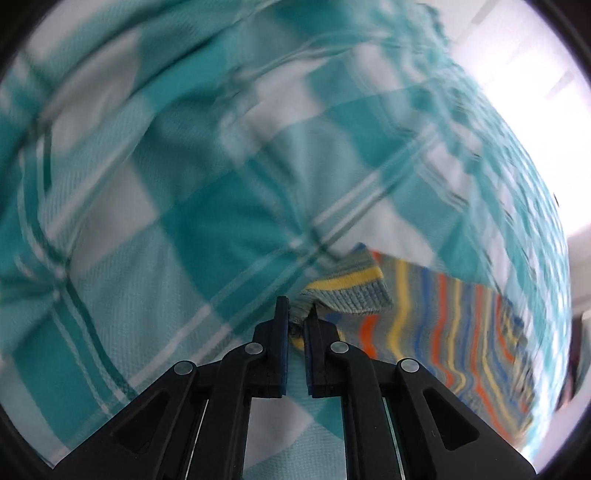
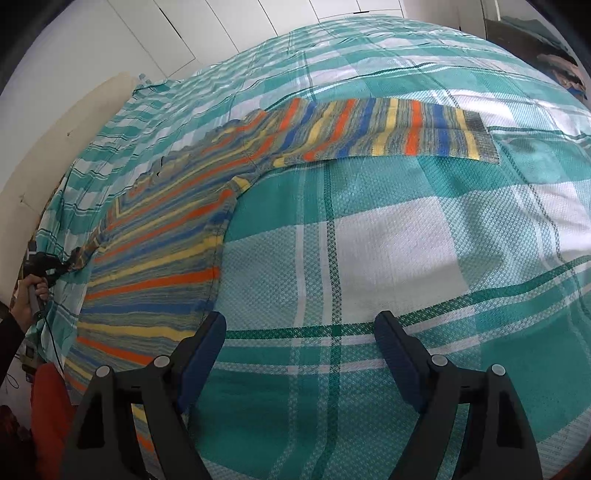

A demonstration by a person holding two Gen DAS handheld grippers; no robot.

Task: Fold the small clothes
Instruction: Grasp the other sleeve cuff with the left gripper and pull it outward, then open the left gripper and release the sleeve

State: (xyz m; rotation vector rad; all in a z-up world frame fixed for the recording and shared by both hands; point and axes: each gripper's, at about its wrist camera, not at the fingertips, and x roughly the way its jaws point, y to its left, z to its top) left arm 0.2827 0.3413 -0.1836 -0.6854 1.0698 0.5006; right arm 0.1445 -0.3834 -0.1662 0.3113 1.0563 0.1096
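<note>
A striped knit sweater (image 2: 155, 258) in orange, blue, yellow and grey lies spread on the teal checked bedspread (image 2: 388, 240), one sleeve (image 2: 388, 125) stretched out to the right. My left gripper (image 1: 297, 317) is shut on a ribbed cuff of the sweater (image 1: 347, 291), and the rest of the sweater trails to the right in the blurred left wrist view. The left gripper also shows at the far left of the right wrist view (image 2: 55, 267), pinching the sweater's edge. My right gripper (image 2: 301, 332) is open and empty above the bedspread, just right of the sweater's hem.
White cupboard doors (image 2: 177, 33) stand behind the bed. A cream headboard or wall (image 2: 55, 147) runs along the left. A red object (image 2: 50, 402) lies at the lower left by the bed's edge. Dark clutter (image 2: 561, 66) sits at the far right.
</note>
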